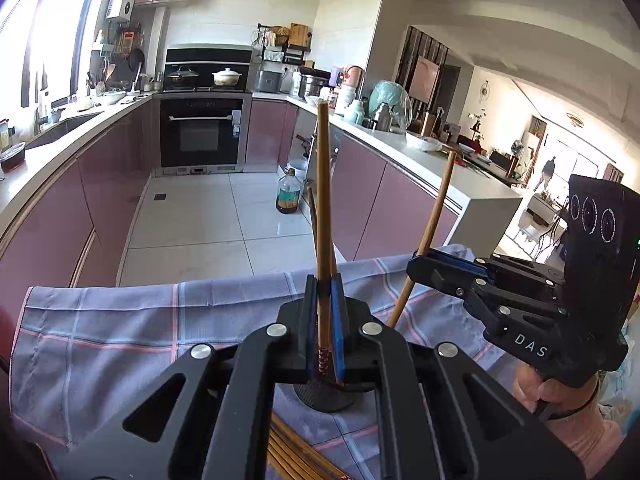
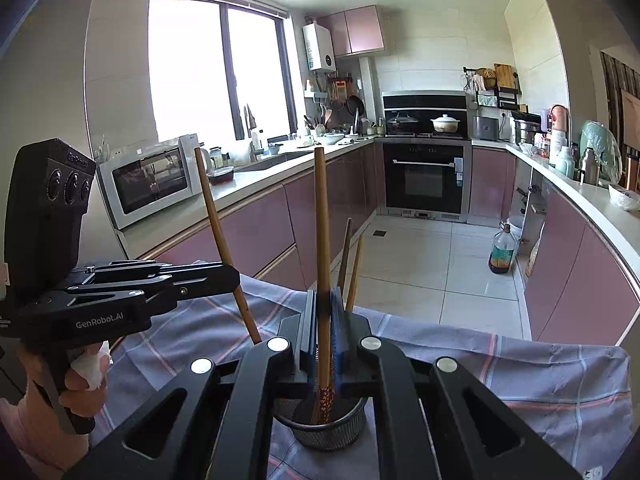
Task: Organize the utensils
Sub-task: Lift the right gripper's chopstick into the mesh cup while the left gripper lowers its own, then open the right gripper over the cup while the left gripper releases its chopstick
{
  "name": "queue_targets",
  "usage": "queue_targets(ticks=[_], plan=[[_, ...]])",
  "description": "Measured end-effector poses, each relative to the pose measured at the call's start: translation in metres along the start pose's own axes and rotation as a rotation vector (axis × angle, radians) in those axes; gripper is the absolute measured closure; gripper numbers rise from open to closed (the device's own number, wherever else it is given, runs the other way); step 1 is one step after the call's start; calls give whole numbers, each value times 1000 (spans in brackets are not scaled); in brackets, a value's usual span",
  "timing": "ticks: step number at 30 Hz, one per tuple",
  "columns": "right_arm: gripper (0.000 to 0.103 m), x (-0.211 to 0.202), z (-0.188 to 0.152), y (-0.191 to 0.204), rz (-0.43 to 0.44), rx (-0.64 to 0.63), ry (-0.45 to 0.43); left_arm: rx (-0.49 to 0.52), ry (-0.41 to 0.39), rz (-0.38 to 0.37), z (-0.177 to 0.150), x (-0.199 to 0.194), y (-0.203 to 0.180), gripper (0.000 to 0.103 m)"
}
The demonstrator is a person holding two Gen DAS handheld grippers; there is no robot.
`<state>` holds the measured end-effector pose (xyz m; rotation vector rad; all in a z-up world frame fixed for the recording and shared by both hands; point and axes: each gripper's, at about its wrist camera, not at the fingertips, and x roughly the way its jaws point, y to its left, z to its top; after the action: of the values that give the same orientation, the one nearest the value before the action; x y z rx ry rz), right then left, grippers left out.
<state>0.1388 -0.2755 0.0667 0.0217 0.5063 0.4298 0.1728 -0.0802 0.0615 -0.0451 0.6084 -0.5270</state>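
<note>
**Stage of task.** By the look of it, partway. Each gripper carries one chopstick toward a dark mesh holder; a pile still waits on the cloth.

**Left gripper** (image 1: 324, 292): jaws clamped on one wooden chopstick (image 1: 323, 200), held upright, patterned end down, just above the mesh holder (image 1: 326, 398), which sits directly below and ahead of the fingertips.

**Right gripper** (image 2: 323, 304): jaws clamped on one wooden chopstick (image 2: 322, 232), upright, patterned tip reaching down into the mesh holder (image 2: 320, 428) just beneath the fingertips.

**Count, chopsticks.**
- In grip: two, one per gripper.
- Already standing in the holder: two chopsticks (image 2: 348, 264), leaning just behind the right gripper's fingertips.
- Loose chopsticks (image 1: 288, 452) on the cloth, below the left gripper: several; exact number cannot be told, as the linkage covers them.

**Count, other.**
- Mesh holder: one.
- Checked cloth (image 1: 120, 320): one, spread under both grippers.

**Left to do (judged).** Release the two held, then fetch the loose pile.
</note>
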Motion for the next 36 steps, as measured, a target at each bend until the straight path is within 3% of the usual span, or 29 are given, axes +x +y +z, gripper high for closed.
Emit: queue_targets(ticks=[8, 17, 21, 23, 36], plan=[[97, 19, -7, -2, -1, 5, 96, 41, 89, 5, -12, 26, -4, 96], [95, 34, -11, -9, -24, 45, 127, -8, 157, 7, -9, 65, 12, 95], [89, 35, -12, -12, -26, 67, 119, -30, 161, 20, -12, 73, 23, 91], [80, 33, -13, -13, -24, 73, 111, -40, 156, 18, -13, 74, 28, 88], [75, 16, -21, -2, 6, 72, 68, -69, 61, 90, -35, 35, 47, 72]])
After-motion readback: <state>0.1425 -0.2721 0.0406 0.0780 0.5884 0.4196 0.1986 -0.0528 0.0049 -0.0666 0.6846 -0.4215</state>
